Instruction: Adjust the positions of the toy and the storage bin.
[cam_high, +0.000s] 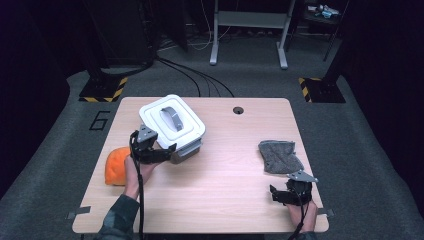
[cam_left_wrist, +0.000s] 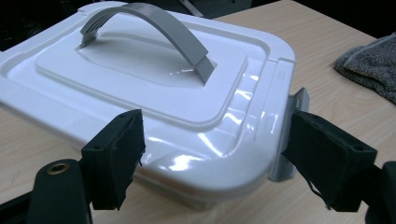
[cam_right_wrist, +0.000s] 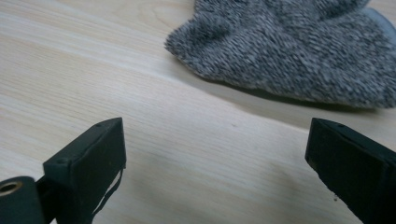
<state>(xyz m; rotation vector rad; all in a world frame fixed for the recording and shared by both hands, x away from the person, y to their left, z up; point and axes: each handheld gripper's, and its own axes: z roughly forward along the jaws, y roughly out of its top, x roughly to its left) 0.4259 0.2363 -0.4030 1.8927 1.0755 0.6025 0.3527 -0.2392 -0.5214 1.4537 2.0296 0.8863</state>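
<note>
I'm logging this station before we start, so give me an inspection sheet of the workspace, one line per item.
Surface: light wooden table with a round cable hole near the far edge.
Job's things: white lidded box with a grey handle, lid on; grey cloth, crumpled; orange soft object at the left edge.
Clutter: nothing seen.
Grippers: left gripper open, jaws either side of the box's near corner; right gripper open over bare wood, short of the cloth.
Cables: one trails from each gripper; black cables run across the floor.
Surroundings: grey carpet, hazard-striped bases, grey metal frame.
</note>
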